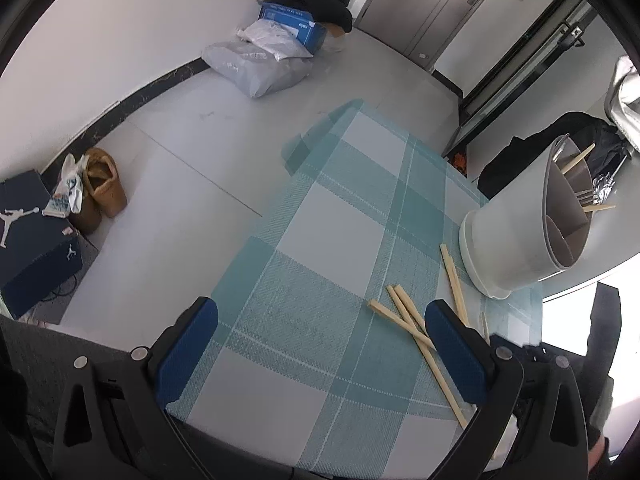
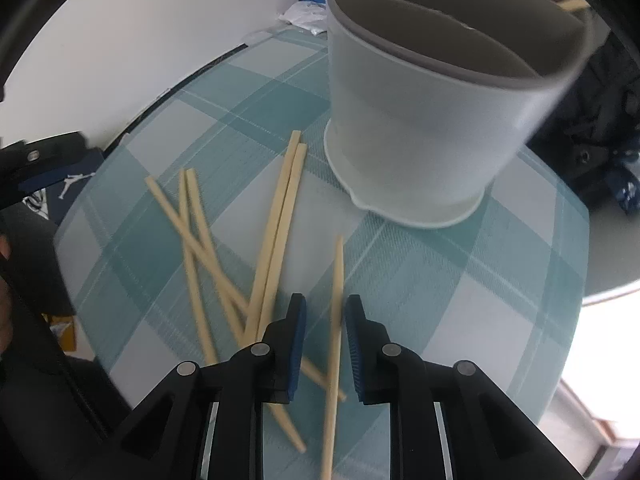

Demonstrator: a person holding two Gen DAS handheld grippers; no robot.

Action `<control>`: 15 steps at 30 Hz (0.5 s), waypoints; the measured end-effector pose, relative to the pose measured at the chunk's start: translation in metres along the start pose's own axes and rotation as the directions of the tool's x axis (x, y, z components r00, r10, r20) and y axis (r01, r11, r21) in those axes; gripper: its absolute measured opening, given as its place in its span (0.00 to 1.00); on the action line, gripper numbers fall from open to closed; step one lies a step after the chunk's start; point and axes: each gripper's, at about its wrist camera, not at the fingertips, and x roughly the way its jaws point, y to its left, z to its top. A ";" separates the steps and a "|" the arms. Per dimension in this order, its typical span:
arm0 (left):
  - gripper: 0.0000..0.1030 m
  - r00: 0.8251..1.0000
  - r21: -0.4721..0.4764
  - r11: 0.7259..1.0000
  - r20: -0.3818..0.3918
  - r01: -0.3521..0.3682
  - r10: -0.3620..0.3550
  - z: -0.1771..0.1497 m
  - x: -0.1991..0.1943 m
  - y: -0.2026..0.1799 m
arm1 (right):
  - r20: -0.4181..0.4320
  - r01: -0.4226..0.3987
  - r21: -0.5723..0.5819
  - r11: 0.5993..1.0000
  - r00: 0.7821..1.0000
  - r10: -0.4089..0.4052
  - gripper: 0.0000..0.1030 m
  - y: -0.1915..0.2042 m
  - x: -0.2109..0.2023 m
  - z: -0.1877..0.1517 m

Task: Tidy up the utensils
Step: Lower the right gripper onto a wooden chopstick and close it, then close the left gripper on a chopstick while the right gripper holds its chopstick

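right gripper (image 2: 325, 344): its fingers are standing slightly apart around a single chopstick (image 2: 335, 320); the pads are not visibly pressing on it, so nothing is being held
left gripper (image 1: 320, 356): its fingers are gaping wide over bare checked cloth (image 1: 320, 208); holding nothing
loose chopsticks (image 2: 224, 256): lying crossed on the surface, just left of the right gripper; two are lying side by side, pointing at the holder
utensil holder (image 2: 420, 120): standing upright just beyond the pile; a fork (image 1: 585, 198) and chopsticks are sitting in its compartments
risk: the thin stick is likely rolling or pivoting if pinched off-centre; neighbouring crossed sticks may be getting dragged along; a long stick may be knocking the holder's rim
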 end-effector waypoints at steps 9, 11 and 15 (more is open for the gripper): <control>0.99 0.995 0.028 0.999 -0.097 0.021 -0.018 -0.013 0.014 -0.011 | 0.121 -0.056 0.107 0.993 0.992 0.043 0.04 -0.023 -0.010 0.006; 0.97 0.993 0.042 0.999 -0.114 0.032 -0.027 -0.017 0.017 -0.017 | 0.168 -0.091 0.141 0.986 0.984 0.066 0.04 -0.030 -0.020 0.001; 0.88 0.989 0.041 0.997 -0.137 0.061 -0.055 -0.019 0.022 -0.026 | 0.261 -0.151 0.187 0.971 0.960 0.099 0.04 -0.043 -0.040 -0.003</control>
